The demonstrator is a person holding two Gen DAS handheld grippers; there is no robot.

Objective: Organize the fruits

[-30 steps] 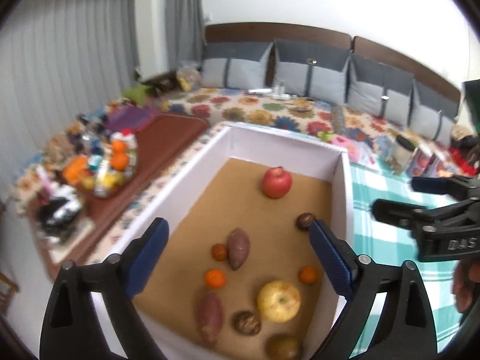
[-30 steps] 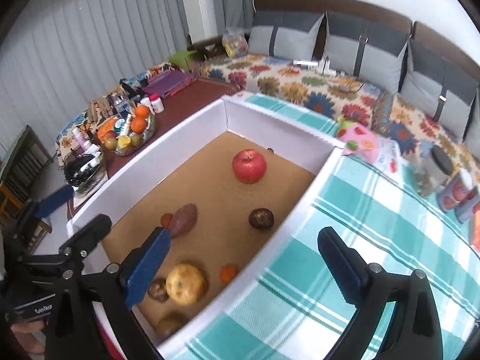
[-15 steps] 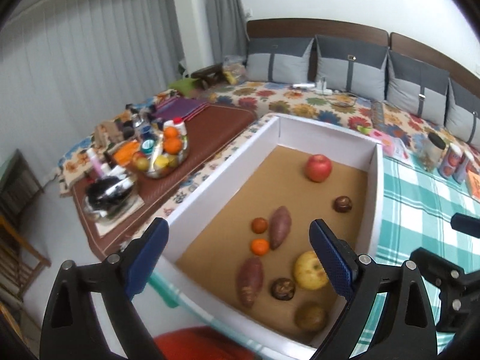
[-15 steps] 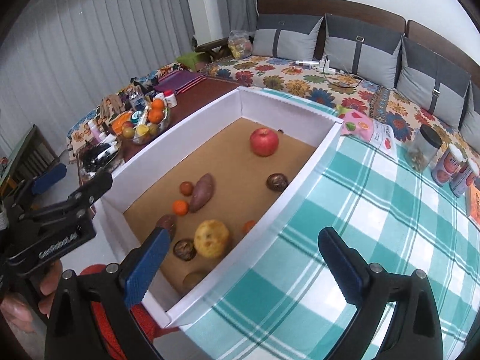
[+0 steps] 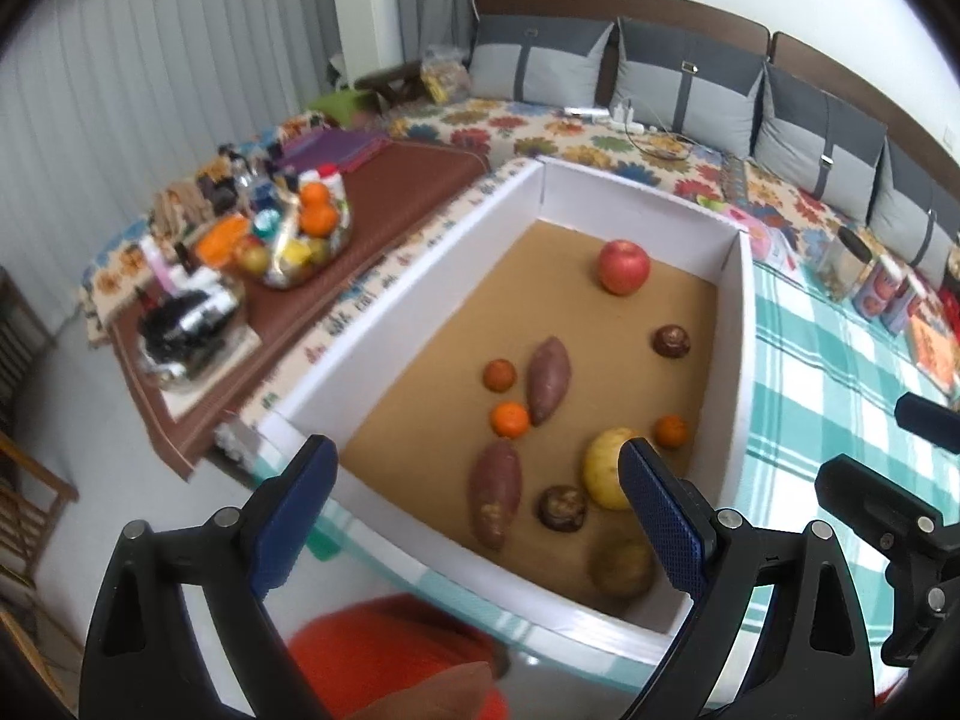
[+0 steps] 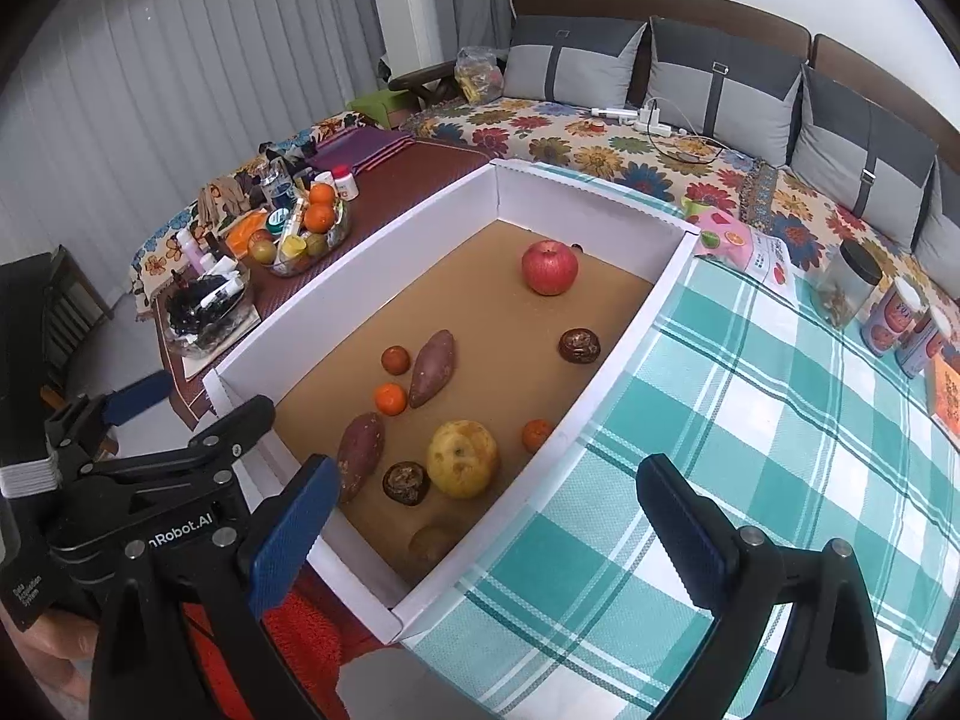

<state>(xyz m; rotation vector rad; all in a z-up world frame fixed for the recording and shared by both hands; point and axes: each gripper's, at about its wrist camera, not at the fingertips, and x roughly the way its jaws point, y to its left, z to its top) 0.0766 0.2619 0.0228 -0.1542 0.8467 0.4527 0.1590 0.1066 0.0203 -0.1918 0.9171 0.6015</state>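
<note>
A white box [image 6: 606,360] with a brown floor sits on a teal checked cloth [image 6: 750,450], before a floral couch [image 6: 600,150] with grey cushions [image 6: 714,69]. In the box, an apple [image 6: 549,267] lies at 12 o'clock, two sweet potatoes [image 6: 431,367] and oranges [image 6: 390,398] at 9, a yellow fruit [image 6: 462,459] at 6. A side table [image 5: 384,204] at 10 o'clock holds clutter. The left gripper [image 5: 474,516] and right gripper [image 6: 480,522] hover with fingers apart, empty.
</note>
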